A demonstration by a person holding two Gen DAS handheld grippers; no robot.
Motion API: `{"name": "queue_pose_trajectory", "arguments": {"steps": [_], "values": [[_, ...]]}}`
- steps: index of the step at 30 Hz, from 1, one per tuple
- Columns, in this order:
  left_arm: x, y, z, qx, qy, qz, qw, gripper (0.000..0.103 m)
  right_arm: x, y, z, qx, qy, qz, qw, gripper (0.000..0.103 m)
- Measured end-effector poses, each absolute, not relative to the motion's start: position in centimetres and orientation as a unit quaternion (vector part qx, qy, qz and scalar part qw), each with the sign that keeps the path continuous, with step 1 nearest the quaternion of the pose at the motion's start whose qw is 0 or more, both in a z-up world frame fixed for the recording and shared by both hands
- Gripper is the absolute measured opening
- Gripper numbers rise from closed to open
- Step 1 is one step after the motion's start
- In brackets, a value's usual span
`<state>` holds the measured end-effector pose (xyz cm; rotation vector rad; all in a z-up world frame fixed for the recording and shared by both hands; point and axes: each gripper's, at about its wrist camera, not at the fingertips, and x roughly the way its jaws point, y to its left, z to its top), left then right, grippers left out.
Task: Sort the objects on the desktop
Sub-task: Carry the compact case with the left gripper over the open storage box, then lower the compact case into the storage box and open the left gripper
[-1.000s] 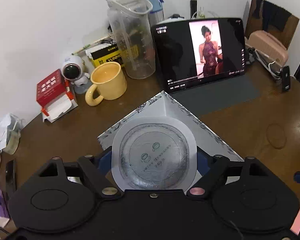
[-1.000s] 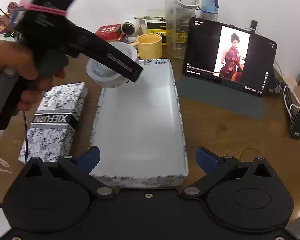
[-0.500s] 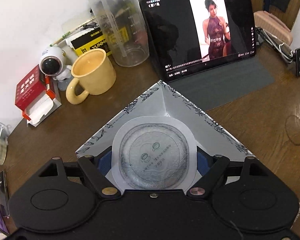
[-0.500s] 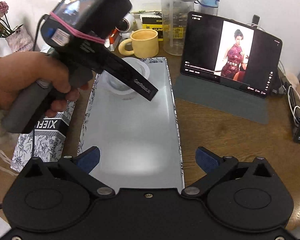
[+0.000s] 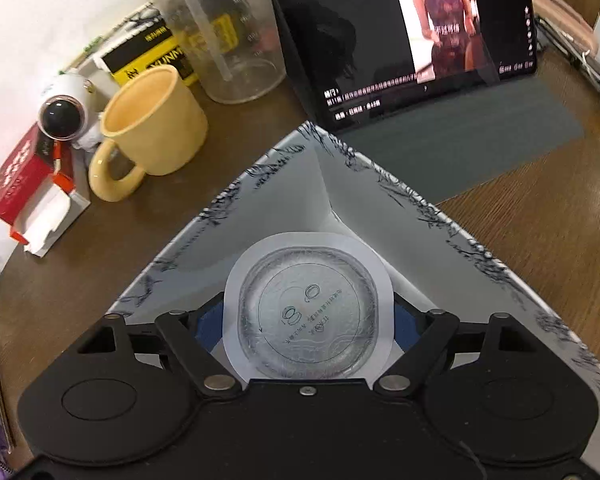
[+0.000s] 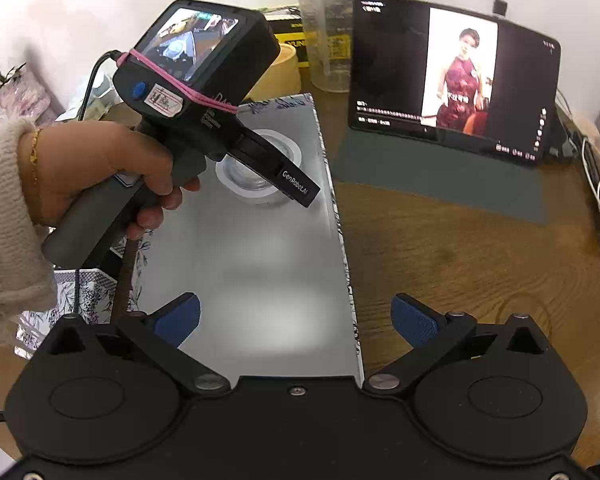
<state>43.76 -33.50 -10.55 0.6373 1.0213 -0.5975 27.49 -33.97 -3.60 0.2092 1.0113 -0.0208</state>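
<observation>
- Left gripper (image 5: 308, 316): clenched on a round clear plastic container (image 5: 308, 312) with a white rim and printed lid; the blue pads (image 5: 208, 320) press its two sides. From the right wrist view the same gripper (image 6: 260, 172) is carried by a person's hand (image 6: 112, 164) in a cream knitted sleeve (image 6: 4, 216).
- Round clear plastic container: positioned inside the far end of the open box (image 5: 380, 216), near its far corner; whether it rests on the box floor or hangs just above it cannot be told.
- Open box (image 6: 260, 272): long, rectangular, white inside, with black-and-white patterned walls; lies on the brown wooden desk (image 6: 460, 264).
- Right gripper (image 6: 296, 316): released, blue fingertips (image 6: 414, 320) wide apart and holding nothing, over the near end of the box.
- Patterned carton (image 6: 76, 300): left of the box, same black-and-white print, partly hidden by the hand.
- Yellow mug (image 5: 152, 128): beyond the box's far corner, handle toward the camera.
- Clear jug (image 5: 228, 32): behind the mug.
- Tablet (image 6: 452, 80): propped upright on a grey cover, right of the box, screen lit.
- Small white round-faced figure (image 5: 66, 112): left of the mug, beside a red-and-white packet (image 5: 32, 184).
</observation>
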Motion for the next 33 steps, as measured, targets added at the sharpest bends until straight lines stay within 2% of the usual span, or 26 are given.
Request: {"name": "queue_pose_trajectory", "arguments": {"steps": [14,29,31,33], "values": [[44.7,-34.6,-13.3,0.318,0.48,-0.285,0.766,0.08,28.1,-34.8,-4.6,0.132,0.491,-0.011,0.861,0.103],[44.4,-34.8,-13.3,0.32,0.471,-0.294,0.768,0.082,28.0,-34.6,-4.9,0.142,0.494,-0.019,0.857,0.103],[44.0,-34.7,-13.0,0.328,0.459,-0.294,0.771,0.085,27.8,-34.5,-4.8,0.139,0.493,-0.019,0.859,0.103],[43.5,-34.5,-12.4,0.335,0.447,-0.294,0.776,0.093,27.7,-34.4,-4.6,0.136,0.491,-0.02,0.86,0.103]]}}
